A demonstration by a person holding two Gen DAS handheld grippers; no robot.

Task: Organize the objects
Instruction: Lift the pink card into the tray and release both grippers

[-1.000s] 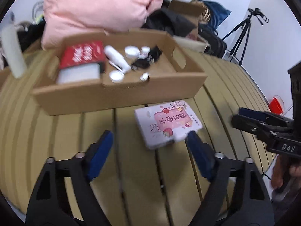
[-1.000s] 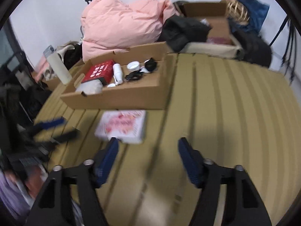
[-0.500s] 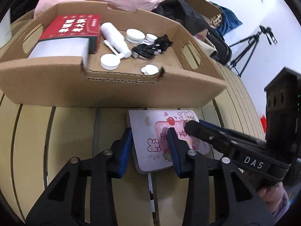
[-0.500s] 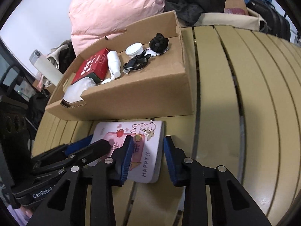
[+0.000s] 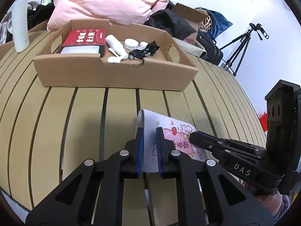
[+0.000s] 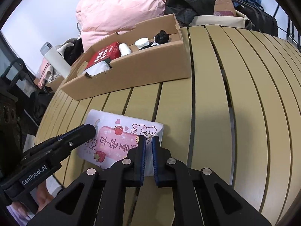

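Note:
A white and pink gift box (image 5: pixel 150 131) with cartoon prints is held above the slatted table, between both grippers. My left gripper (image 5: pixel 150 131) is shut on its left end. My right gripper (image 6: pixel 148 141) is shut on its right end; the box also shows in the right wrist view (image 6: pixel 116 139). The right gripper shows in the left wrist view (image 5: pixel 193 137), and the left gripper in the right wrist view (image 6: pixel 90 130). A cardboard tray (image 5: pixel 112 77) behind holds a red box (image 5: pixel 84 37), a white bottle (image 5: pixel 114 43), white lids and a black cable (image 5: pixel 144 50).
A white flask (image 5: pixel 18 22) stands at the far left. A pink jacket (image 5: pixel 105 0), black clothes, another carton and bags lie behind the tray. A tripod (image 5: pixel 242 43) stands at the right. The yellow slatted table (image 6: pixel 244 94) extends to the right.
Both grippers have closed on the ends of the gift box and drawn it back from the tray towards me, tilting it up off the table.

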